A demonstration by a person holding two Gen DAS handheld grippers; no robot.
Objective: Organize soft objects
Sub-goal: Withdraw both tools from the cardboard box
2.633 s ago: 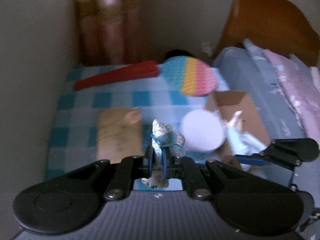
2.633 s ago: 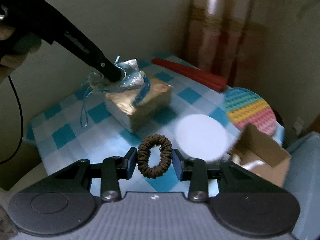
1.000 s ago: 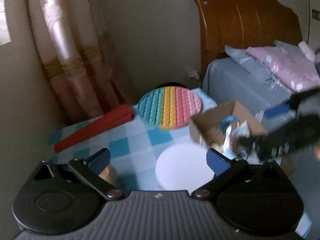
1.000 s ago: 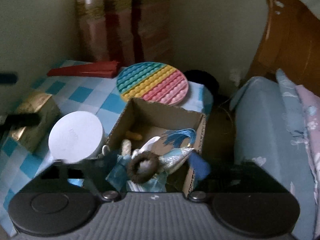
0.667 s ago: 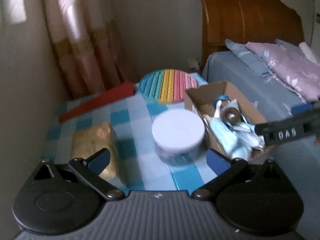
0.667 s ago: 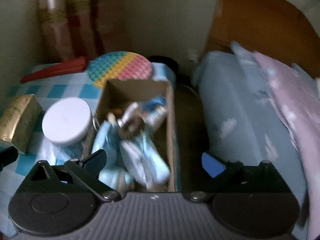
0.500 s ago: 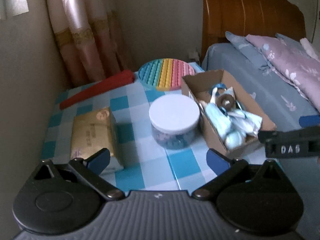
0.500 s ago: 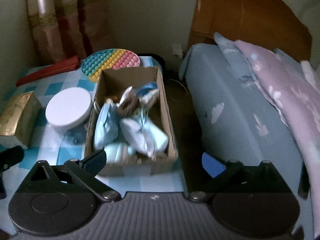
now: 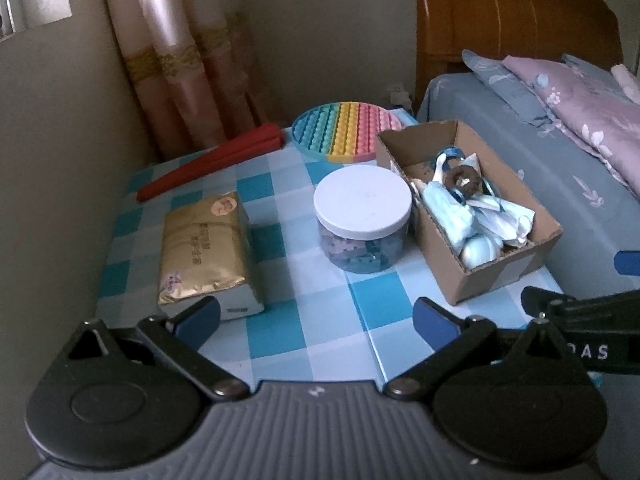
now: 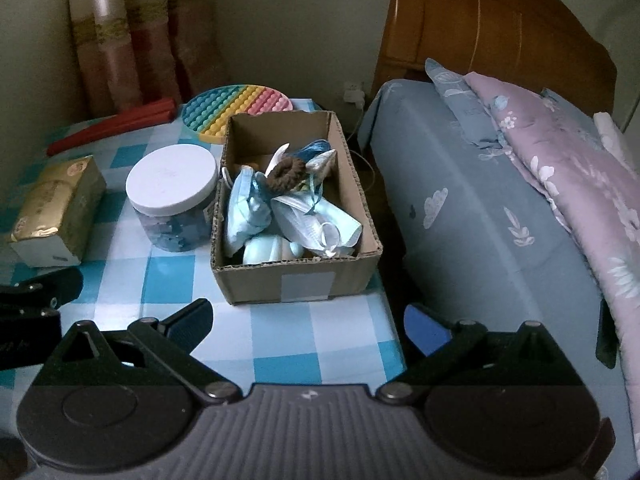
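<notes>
Scrunchie [image 10: 289, 175] in cardboard box [image 10: 296, 280], beyond both grippers' empty, spread jaws.

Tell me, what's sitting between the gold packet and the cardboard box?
A clear jar with a white lid sits between the gold packet and cardboard box, clearest in the left wrist view.

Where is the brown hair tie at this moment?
The brown hair tie lies in the cardboard box, on top of the blue face masks, right of the white-lidded jar.
</notes>
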